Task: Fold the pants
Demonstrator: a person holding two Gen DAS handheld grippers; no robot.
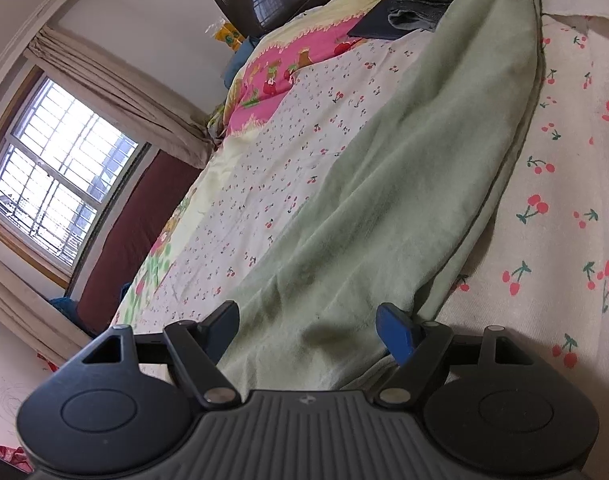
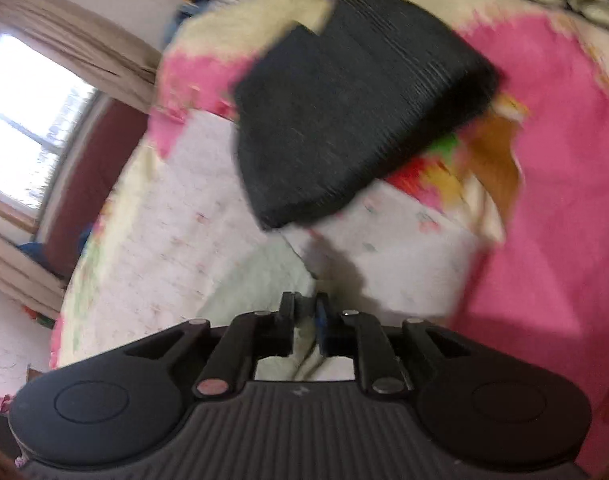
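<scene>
The long pale green fleece pants (image 1: 404, 184) lie stretched along the cherry-print bedsheet (image 1: 552, 240); my right gripper (image 2: 305, 312) pinches their far end between nearly closed jaws; my left gripper (image 1: 308, 326) stands wide open over the near end; I should close it on both layers before lifting.

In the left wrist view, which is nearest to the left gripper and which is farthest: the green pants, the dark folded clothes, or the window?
From the left gripper:
1. Green pants, lying between its open fingers.
2. Dark folded clothes, at the pants' far end, top of the view.
3. Window, on the wall beyond the bed, left.
</scene>
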